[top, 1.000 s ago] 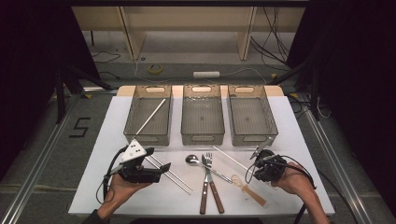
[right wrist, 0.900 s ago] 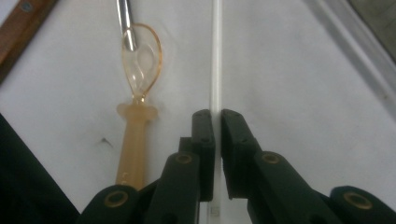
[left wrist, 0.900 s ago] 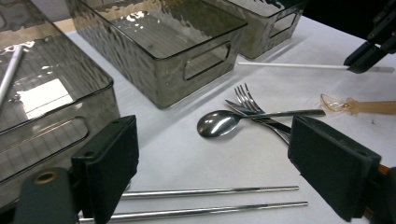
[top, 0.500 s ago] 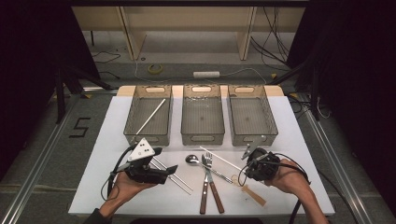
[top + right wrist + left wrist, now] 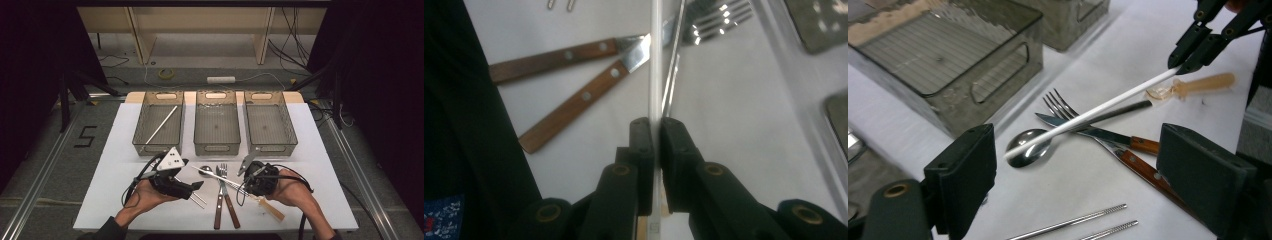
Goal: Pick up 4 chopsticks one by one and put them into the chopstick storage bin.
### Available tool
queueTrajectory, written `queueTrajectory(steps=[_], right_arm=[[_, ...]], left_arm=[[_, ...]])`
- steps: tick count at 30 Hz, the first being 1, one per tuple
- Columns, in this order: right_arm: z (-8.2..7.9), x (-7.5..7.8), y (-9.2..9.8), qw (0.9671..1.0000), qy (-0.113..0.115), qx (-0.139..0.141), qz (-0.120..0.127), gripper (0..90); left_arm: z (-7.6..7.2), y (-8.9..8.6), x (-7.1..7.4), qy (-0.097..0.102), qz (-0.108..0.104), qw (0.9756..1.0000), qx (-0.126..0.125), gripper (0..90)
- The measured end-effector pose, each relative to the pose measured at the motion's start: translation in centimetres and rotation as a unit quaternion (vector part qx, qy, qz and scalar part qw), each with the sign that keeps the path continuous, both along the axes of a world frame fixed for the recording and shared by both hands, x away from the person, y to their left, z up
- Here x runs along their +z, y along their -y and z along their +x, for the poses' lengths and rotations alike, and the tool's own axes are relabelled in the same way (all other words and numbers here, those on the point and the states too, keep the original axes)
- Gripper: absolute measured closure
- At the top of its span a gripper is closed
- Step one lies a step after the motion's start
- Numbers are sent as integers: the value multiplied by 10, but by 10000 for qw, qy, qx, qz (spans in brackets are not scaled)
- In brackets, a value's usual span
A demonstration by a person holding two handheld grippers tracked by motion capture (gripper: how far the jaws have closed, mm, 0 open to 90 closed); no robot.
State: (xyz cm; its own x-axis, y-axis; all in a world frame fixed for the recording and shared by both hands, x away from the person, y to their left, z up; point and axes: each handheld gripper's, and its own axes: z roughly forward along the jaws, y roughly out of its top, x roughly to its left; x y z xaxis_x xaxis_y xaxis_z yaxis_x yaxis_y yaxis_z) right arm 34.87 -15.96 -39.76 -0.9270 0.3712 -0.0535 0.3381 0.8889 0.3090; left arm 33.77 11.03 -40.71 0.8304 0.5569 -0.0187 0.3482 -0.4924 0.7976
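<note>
The right hand-held gripper (image 5: pixel 248 176), jaws clamped on the long white plastic chopstick (image 5: pixel 1088 114), has lifted it off the worktop (image 5: pixel 120 150) above the cutlery, ready for binning, while the left hand-held gripper (image 5: pixel 196 185) stands apart, empty.

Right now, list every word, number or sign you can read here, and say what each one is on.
"5": a dark numeral on the grey floor to the left of the table.
A blue patch with pale specks at the lower left of the right gripper view: too blurred to read.
Nothing legible on the bins or the cutlery.
</note>
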Motion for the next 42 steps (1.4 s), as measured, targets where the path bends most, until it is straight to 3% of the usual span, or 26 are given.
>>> queueTrajectory(steps=[5, 12, 23, 30, 35, 42], right_arm=[[-2, 0, -13, 9998, -32, 219, -6, 851], [-7, 2, -22, 9993, -20, 374, 13, 851], [-15, 5, -36, 9973, -56, 733, -9, 851], [-18, 6, -39, 9958, -59, 908, -21, 851], [-20, 6, -40, 9951, -67, 991, 11, 851], [-21, 5, -41, 9941, -80, 1079, -7, 851]], left_arm=[[0, 12, -4, -41, 360, 9990, -245, 163], [-1, 21, -13, -109, 684, 9964, -494, 220], [-7, 31, -21, -122, 1300, 9874, -891, 393], [-8, 32, -23, -155, 1375, 9853, -1004, 502], [-10, 33, -25, -171, 1505, 9817, -1154, 553], [-12, 35, -26, -169, 1593, 9786, -1290, 632]])
